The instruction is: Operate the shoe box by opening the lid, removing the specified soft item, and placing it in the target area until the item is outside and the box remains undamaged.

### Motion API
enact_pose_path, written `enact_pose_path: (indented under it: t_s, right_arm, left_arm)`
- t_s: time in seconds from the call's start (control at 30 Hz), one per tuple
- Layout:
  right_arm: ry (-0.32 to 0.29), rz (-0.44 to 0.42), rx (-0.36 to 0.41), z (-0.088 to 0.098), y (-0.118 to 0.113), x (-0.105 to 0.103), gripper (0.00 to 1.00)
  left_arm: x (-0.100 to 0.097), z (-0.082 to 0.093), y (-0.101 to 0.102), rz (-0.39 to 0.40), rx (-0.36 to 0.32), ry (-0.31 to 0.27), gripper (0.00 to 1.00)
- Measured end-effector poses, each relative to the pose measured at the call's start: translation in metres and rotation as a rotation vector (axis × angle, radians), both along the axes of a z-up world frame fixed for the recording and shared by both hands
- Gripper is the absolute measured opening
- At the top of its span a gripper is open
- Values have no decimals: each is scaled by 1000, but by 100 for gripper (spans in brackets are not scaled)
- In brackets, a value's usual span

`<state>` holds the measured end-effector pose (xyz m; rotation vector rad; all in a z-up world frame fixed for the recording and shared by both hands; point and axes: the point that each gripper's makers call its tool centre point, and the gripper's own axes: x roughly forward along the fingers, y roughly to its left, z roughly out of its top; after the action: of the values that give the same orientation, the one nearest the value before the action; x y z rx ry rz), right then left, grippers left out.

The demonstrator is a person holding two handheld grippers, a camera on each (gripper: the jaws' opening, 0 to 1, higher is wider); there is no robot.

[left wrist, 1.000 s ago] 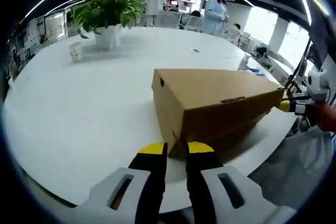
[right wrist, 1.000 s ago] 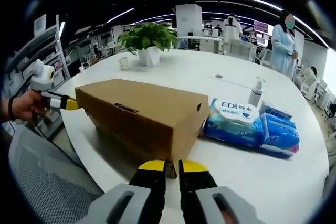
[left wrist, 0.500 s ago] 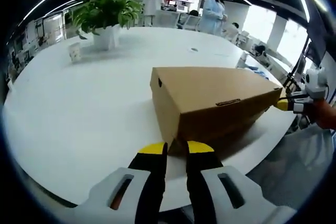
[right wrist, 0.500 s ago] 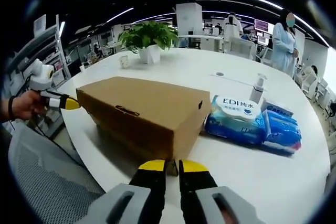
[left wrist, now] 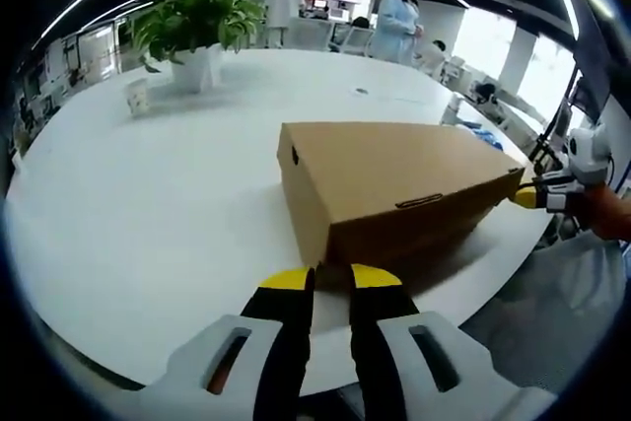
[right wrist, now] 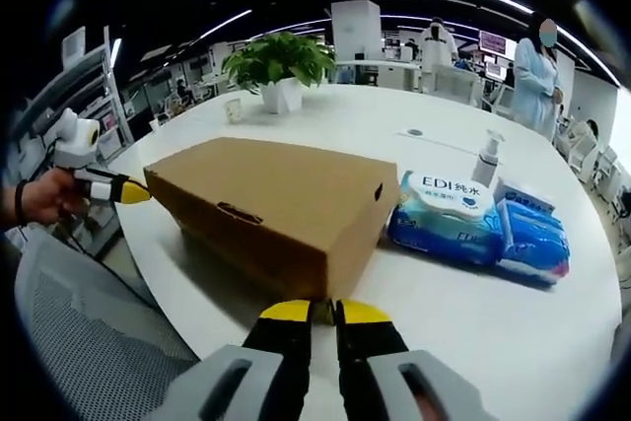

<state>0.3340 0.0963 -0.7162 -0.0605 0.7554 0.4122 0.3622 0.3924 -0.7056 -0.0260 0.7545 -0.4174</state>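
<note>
**Claws at opposite ends of the closed shoe box**

I see the shoe box (left wrist: 394, 189) lying lid-down-closed on the white desk (left wrist: 148, 194). My left claw (left wrist: 330, 278) sits nearly closed at the box's near corner, gripping nothing I can confirm. My right claw (right wrist: 323, 311) likewise, jaws almost together at its end. Wet-wipe packs (right wrist: 478, 224) lie right of the box; a potted plant (right wrist: 274, 68) stands far off.

2 grippers, left (left wrist: 330, 278) and right (right wrist: 312, 311), jaws nearly closed.
</note>
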Motion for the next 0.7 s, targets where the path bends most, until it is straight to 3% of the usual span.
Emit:
enact_pose_path:
  t_s: [0.37, 0.6, 0.7]
  right_arm:
    - [28, 1, 4, -11, -1, -2, 5]
    - [30, 32, -32, -9, -2, -9, 7]
    - [33, 40, -28, -7, -6, -13, 14]
  left_arm:
    - [-3, 7, -4, 4, -8, -8, 12]
    - [-3, 13, -7, 0, -14, -12, 13]
    - [-6, 20, -6, 8, -22, -11, 14]
